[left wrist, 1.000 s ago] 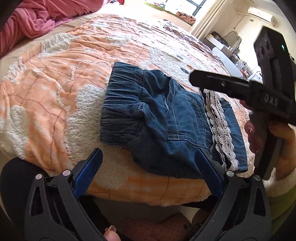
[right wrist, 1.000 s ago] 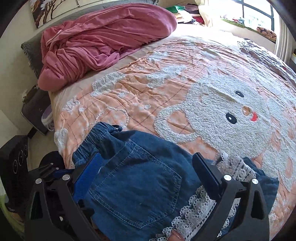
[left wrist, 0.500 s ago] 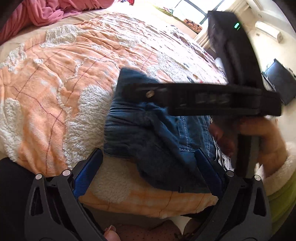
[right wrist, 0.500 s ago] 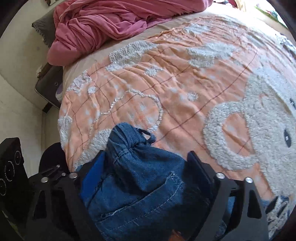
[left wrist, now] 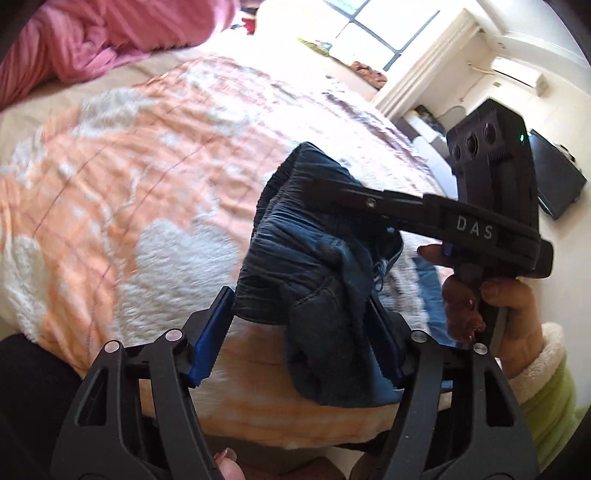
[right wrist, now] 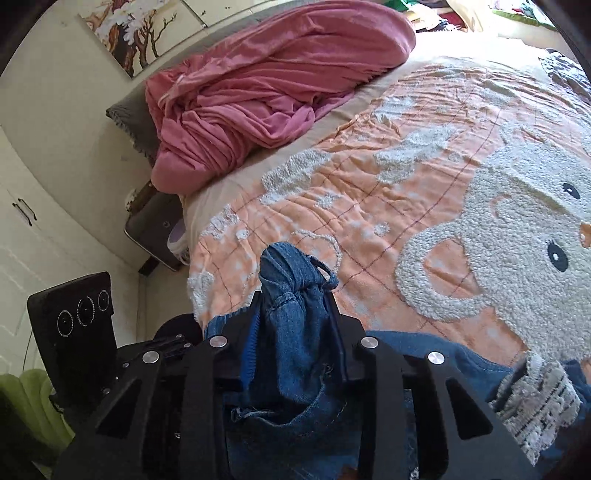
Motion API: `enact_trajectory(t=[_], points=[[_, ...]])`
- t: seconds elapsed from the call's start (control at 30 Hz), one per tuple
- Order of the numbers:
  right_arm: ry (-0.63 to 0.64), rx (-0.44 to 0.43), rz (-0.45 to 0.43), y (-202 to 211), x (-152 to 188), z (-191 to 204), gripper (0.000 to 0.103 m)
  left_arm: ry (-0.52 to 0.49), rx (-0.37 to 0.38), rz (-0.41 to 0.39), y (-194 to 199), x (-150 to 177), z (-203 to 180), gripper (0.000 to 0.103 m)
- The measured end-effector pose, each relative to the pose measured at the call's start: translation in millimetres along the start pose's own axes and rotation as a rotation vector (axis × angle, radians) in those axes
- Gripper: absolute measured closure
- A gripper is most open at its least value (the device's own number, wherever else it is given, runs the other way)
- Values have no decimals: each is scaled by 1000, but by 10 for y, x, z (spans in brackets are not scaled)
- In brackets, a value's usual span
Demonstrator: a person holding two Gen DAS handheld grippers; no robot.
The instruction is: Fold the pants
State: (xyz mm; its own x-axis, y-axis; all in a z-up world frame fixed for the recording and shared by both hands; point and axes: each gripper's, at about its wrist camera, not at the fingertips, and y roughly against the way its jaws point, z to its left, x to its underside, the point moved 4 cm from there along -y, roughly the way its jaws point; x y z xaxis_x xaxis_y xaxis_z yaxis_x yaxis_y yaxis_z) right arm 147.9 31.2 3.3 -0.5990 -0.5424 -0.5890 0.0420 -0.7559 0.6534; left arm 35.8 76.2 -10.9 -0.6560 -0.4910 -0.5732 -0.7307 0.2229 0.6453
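A: Closest to us in the right wrist view, our right gripper (right wrist: 295,332) has its fingers pinched tight on a bunched fold of the jeans (right wrist: 291,325), the waistband poking up between them.

B: And the left gripper (left wrist: 295,332)? Its fingers are spread wide, with a hanging corner of the jeans (left wrist: 321,266) sitting between them. The blue pad (left wrist: 210,336) on one side is bare, nothing pressed against it.

A: Right, so only one gripper has cloth clamped. The rest of the denim lies under us at the near edge of the bed, lace trim (right wrist: 535,398) off to the side.

B: From the left wrist view the right gripper (left wrist: 332,192) reaches across over the jeans, and the waistband is raised off the quilt there.

A: Beyond that, the orange quilt (right wrist: 388,206) with its fluffy white bear (right wrist: 517,229) spreads out flat.

B: Further back, a rumpled pink blanket (right wrist: 266,85) is heaped at the head of the bed, near the wall with the tree painting (right wrist: 136,29).

A: And the window (left wrist: 373,29) glows brightly at the far end.
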Motion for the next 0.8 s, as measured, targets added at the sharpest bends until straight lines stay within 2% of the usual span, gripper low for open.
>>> enact_trajectory(t=[0.33,0.53,0.57,0.63,0.7,0.8], points=[[-48,7,-159,1005,311,-427,73,-189,54,13,-193,11,-914,42],[-106,33,-209,1339,601,-750,69,-269,62,48,-473,190,-1344,42],[-121,46,-214,1370,649,-813,61,-283,59,51,-486,232,-1387,42],[-172,60,-236,1483,779,-943,55,-301,69,72,-546,297,-1444,42],[-238,61,-264,1603,903,-1083,39,-324,76,91,-567,362,-1495,42],[-305,84,-290,1751,1063,-1212,32,-376,93,118,-593,514,-1580,41]])
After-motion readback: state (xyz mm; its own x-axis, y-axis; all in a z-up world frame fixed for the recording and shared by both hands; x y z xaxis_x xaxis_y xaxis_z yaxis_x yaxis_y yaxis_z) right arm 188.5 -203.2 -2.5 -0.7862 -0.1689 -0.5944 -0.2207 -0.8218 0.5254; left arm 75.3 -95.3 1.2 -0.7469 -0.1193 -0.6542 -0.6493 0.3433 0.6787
